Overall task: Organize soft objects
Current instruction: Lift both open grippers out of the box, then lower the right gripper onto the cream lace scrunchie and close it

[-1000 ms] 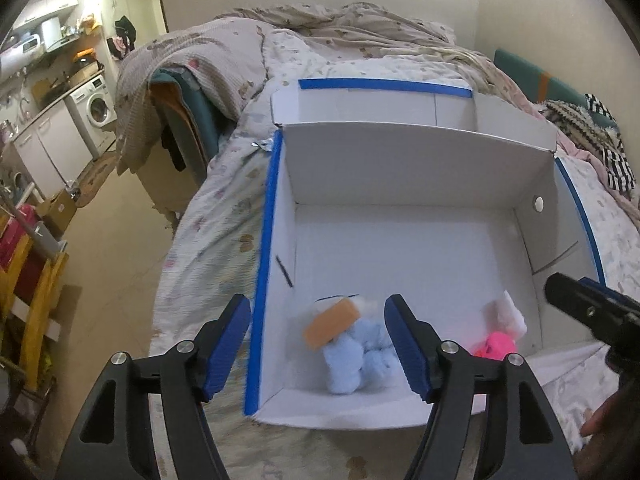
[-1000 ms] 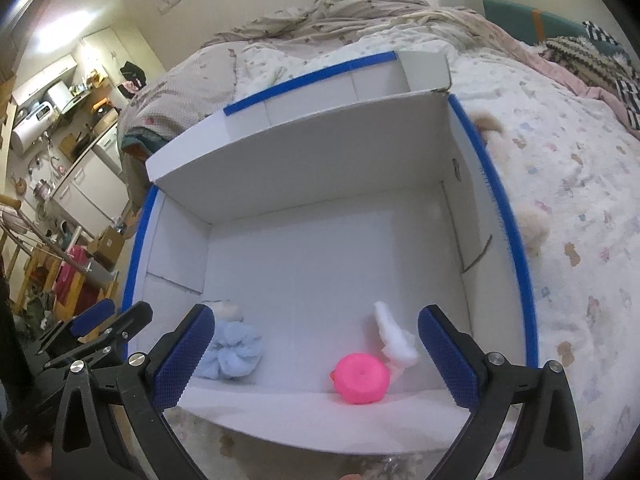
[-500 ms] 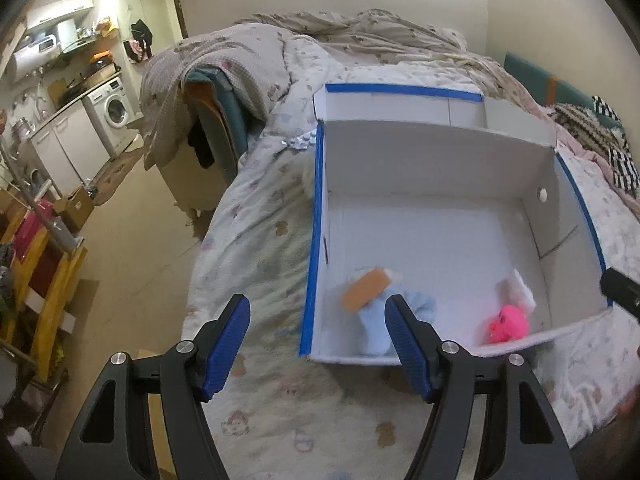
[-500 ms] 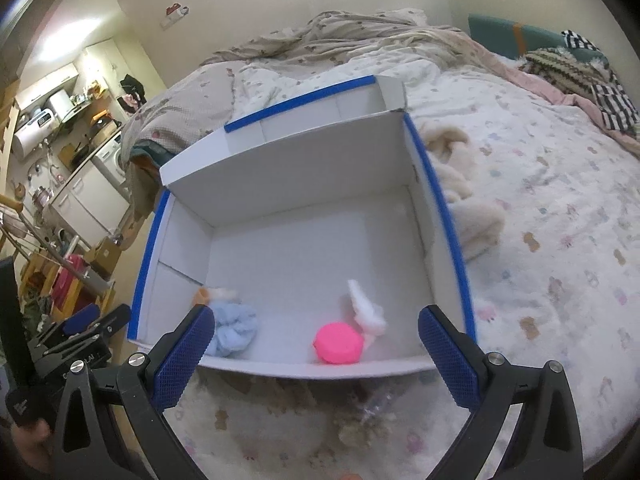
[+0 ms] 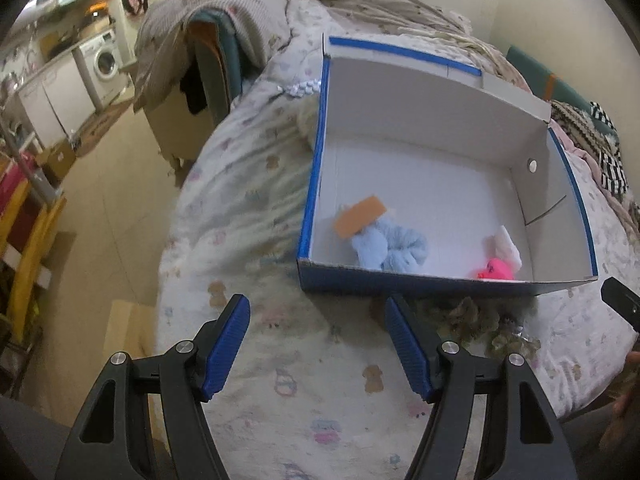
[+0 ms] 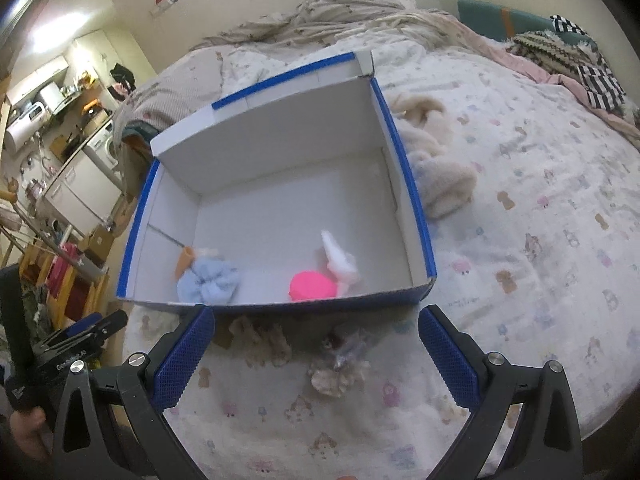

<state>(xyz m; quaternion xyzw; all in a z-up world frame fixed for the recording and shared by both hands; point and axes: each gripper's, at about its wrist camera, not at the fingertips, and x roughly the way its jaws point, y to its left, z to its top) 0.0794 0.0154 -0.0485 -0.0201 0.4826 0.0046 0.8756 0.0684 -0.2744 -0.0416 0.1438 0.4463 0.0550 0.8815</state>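
A white box with blue edges (image 5: 316, 168) (image 6: 404, 176) lies on the bed. Inside it are a light blue fluffy toy (image 5: 390, 249) (image 6: 208, 282), an orange sponge (image 5: 360, 216) (image 6: 185, 261), a pink round toy (image 5: 496, 270) (image 6: 312, 286) and a white fluffy piece (image 5: 506, 242) (image 6: 338, 258). In front of the box lie a beige frilly soft thing (image 6: 260, 340) (image 5: 468, 314) and a second one with clear wrap (image 6: 340, 368). A cream plush (image 6: 436, 168) lies right of the box. My left gripper (image 5: 316, 344) and right gripper (image 6: 316, 356) are open and empty, short of the box.
The bed's patterned cover (image 6: 540, 240) spreads to the right, with rumpled blankets (image 6: 360, 16) behind. Left of the bed the floor (image 5: 100, 208) drops away, with a chair draped in clothes (image 5: 208, 52) and a washing machine (image 5: 105, 60) beyond.
Both grippers have drawn back from over the box to the bed in front of it. The box's front wall and the soft things before it have come into view.
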